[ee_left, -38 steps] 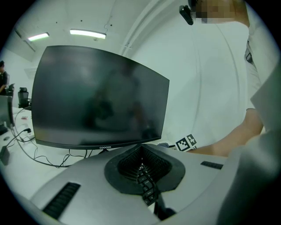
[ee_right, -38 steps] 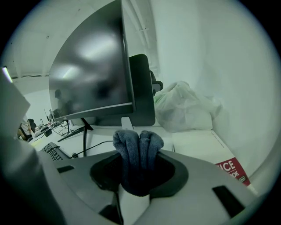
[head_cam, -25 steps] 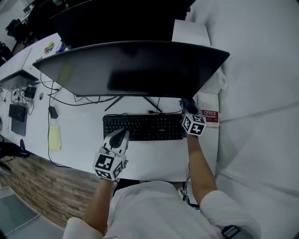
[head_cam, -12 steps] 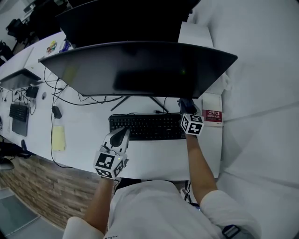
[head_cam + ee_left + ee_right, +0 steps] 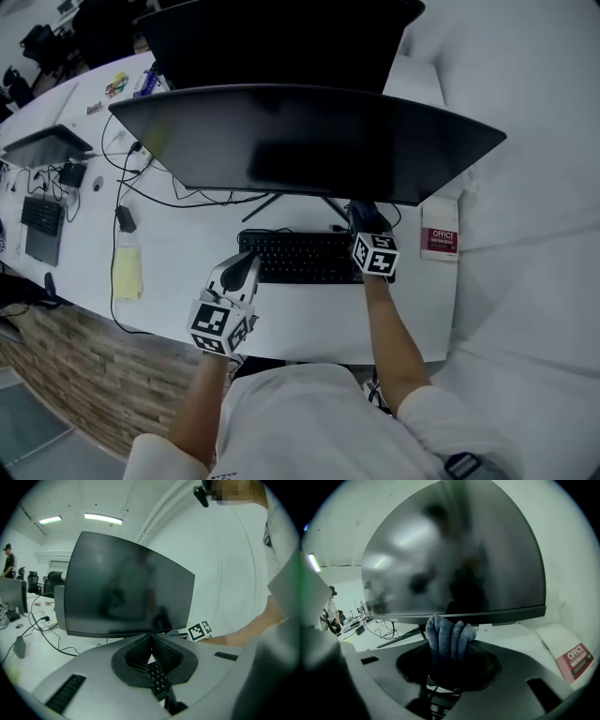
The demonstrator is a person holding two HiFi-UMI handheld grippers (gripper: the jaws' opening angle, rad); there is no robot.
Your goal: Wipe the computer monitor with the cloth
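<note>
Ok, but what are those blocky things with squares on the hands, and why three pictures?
They are grippers: hand-held tools with two jaws, one in each of a person's hands. One picture comes from a camera on the person's head, looking down at a white desk with a monitor, a keyboard and a red and white booklet. The other two come from cameras riding on the grippers. The left gripper is shut and empty. The right gripper pinches a grey cloth, pointed at the monitor.

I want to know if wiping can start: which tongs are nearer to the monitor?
Right. The right tongs, shut on the cloth, are just below the monitor's lower edge; the left tongs, shut, are farther back at the keyboard's left end.
</note>
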